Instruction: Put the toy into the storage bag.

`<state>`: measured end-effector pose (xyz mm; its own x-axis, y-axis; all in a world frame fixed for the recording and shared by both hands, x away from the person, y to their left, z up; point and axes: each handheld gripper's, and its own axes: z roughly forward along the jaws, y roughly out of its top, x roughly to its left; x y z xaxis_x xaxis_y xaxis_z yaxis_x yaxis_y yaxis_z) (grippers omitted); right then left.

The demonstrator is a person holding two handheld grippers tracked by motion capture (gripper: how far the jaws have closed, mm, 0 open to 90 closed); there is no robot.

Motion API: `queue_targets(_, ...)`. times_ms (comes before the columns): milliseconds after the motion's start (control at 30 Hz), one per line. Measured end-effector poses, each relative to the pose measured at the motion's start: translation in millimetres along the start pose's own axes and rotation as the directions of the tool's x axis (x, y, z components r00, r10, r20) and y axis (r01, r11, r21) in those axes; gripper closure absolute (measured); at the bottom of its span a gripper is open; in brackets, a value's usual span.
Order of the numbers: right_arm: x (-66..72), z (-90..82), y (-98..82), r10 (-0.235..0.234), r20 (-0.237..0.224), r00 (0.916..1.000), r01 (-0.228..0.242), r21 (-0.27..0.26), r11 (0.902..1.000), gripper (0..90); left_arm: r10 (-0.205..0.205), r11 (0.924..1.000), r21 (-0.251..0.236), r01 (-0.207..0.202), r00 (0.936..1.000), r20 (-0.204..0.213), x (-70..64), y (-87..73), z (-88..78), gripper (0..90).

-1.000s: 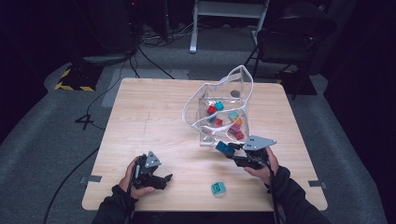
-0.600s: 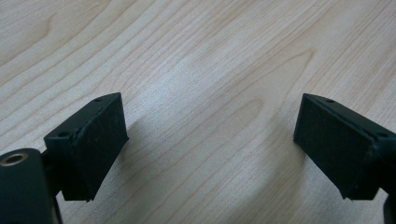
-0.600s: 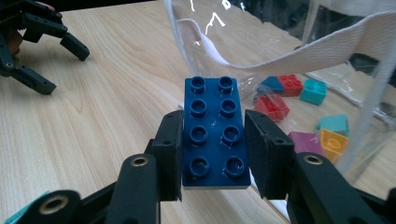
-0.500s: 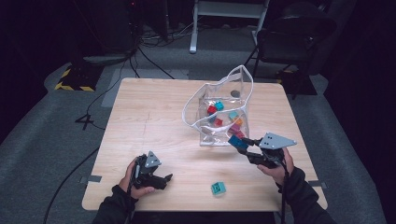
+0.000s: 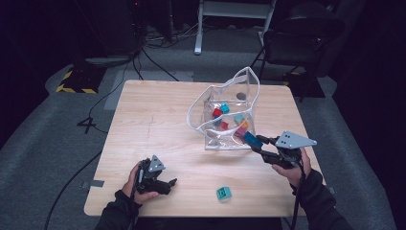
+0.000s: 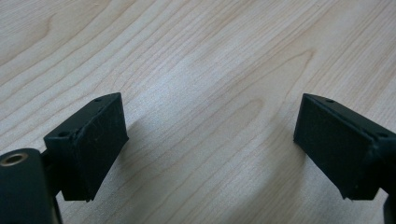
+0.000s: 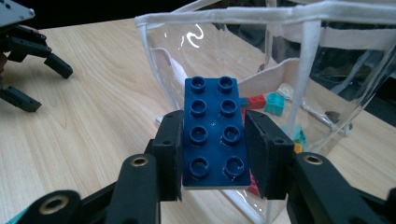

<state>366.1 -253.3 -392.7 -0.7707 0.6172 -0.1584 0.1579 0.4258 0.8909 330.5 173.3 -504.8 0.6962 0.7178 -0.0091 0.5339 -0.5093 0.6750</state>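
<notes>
My right gripper (image 5: pixel 259 145) is shut on a dark blue eight-stud brick (image 5: pixel 252 139), held above the table at the front right corner of the clear bag (image 5: pixel 239 76). In the right gripper view the blue brick (image 7: pixel 214 133) sits studs up, with the right gripper (image 7: pixel 214 144) clamping its long sides and the clear bag (image 7: pixel 299 60) just behind. Several coloured bricks (image 5: pixel 225 117) lie inside the bag. My left gripper (image 5: pixel 168 184) rests open on the table near the front edge. In its own view the left gripper (image 6: pixel 210 140) has only bare wood between its jaws.
A teal brick (image 5: pixel 223 193) lies loose on the wooden table (image 5: pixel 153 120) near the front edge, between my hands. The left gripper (image 7: pixel 28 60) shows far off at the upper left of the right gripper view. A chair (image 5: pixel 297 43) and cables stand beyond the table.
My right gripper has risen and moved to the right with the blue brick in it, coming level with the bag's front right corner. The left gripper has stayed in place.
</notes>
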Motion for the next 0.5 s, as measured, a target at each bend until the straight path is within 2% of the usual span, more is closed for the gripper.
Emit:
queue_targets(367, 0.8, -7.3, 18.7, -0.032, 0.024, 0.9992, 0.033, -0.032, 0.999, 59.8, -0.003, 1.0, -0.001, 0.003, 1.0, 0.002, -0.1, 0.0, 0.2, 9.6)
queue_targets(500, 1.1, -8.8, 23.6, -0.03, 0.028, 0.9992, 0.032, -0.045, 0.9985, 59.7, -0.003, 1.0, -0.001, 0.003, 1.0, 0.002, -0.1, 0.0, 0.2, 9.6)
